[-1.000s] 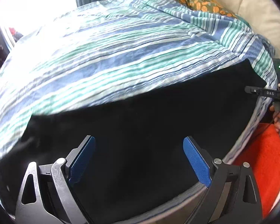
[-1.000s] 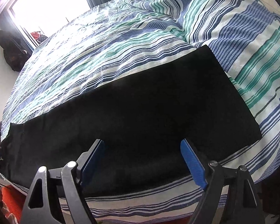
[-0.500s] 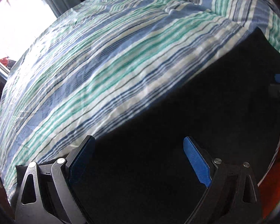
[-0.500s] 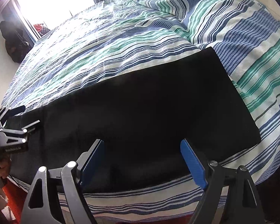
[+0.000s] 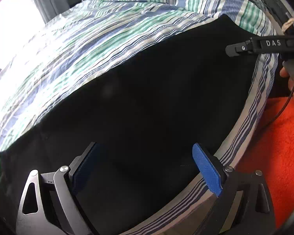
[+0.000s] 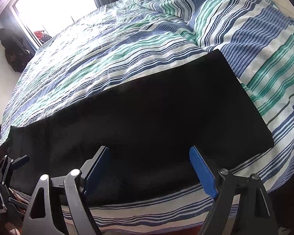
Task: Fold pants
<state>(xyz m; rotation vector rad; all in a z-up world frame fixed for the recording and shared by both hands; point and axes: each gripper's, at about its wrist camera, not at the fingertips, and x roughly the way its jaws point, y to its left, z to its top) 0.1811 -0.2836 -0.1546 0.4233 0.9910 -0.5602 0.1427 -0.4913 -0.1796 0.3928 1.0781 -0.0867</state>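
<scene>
Black pants [image 5: 147, 105] lie flat in a long strip along the near edge of a striped bed [image 5: 100, 39]; they also show in the right wrist view [image 6: 158, 113]. My left gripper [image 5: 147, 168] is open and empty, just above the pants near their left part. My right gripper [image 6: 152, 168] is open and empty, over the near edge of the pants toward their right end. The right gripper's finger shows at the right in the left wrist view [image 5: 245, 48]. The left gripper shows at the left edge of the right wrist view [image 6: 11, 164].
The striped blue, green and white cover [image 6: 127, 45] spreads over the whole bed. An orange rug [image 5: 280, 143] lies on the floor beside the bed. A bright window [image 6: 54, 5] and a dark bag [image 6: 13, 49] stand at the far left.
The left gripper has swung back from the bed cover so that more of the pants and the right gripper show. The right gripper has barely moved. Both stay open.
</scene>
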